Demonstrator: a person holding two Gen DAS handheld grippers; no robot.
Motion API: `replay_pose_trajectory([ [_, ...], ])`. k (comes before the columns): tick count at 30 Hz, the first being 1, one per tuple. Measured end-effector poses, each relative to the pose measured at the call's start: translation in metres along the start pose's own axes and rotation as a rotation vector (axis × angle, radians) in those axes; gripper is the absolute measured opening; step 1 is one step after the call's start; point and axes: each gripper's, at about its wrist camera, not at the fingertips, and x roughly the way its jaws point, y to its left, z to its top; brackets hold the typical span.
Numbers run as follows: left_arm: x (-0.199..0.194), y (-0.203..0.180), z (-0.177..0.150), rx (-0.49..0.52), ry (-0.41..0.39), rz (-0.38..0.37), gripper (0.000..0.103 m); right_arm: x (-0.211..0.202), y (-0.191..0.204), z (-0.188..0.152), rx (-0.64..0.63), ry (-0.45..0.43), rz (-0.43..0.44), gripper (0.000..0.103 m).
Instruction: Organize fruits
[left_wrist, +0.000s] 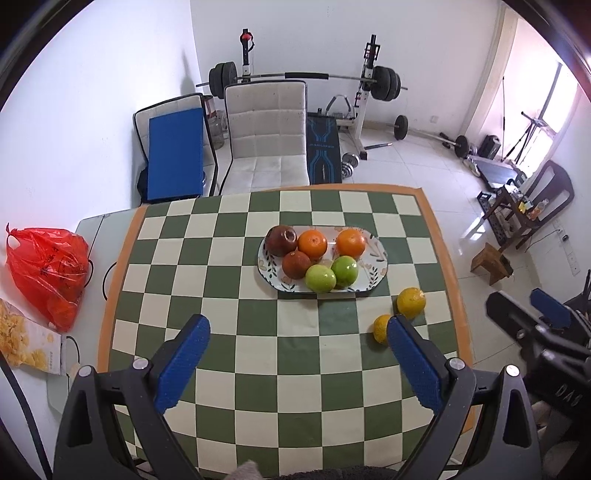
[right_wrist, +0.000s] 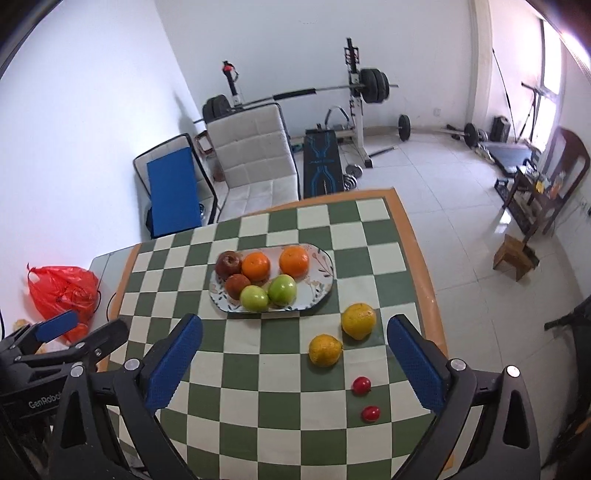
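plate (right_wrist: 325, 286) holding six fruits (right_wrist: 282, 290)

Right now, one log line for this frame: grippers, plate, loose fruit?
left gripper open, empty | right gripper open, empty | plate: six fruits | loose on tablecloth: two yellow citrus, two small red fruits

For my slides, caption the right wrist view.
Open right gripper above two lemons and two cherry tomatoes beside the fruit plate.

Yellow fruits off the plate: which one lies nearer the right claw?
The smaller yellow fruit, nearer the two red tomatoes; the bigger one sits closer to the plate.
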Motion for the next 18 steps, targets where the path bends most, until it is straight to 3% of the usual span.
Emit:
replay_pose_trajectory([
  [4, 0.037, -0.012, -0.002, 0.04, 0.059, 0.061, 0.103, 0.054, -0.045, -0.004, 0.116, 0.139, 0.014, 0.102],
  [7, 0.08, -0.025, -0.006, 0.065, 0.143, 0.069, 0.103, 0.11, -0.093, -0.018, 0.246, 0.262, 0.037, 0.102],
  [10, 0.123, -0.045, -0.01, 0.091, 0.228, 0.073, 0.103, 0.159, -0.13, -0.028, 0.339, 0.323, 0.057, 0.101],
  [18, 0.227, -0.091, -0.016, 0.127, 0.422, 0.117, 0.103, 0.276, -0.159, -0.018, 0.327, 0.445, 0.063, 0.09],
])
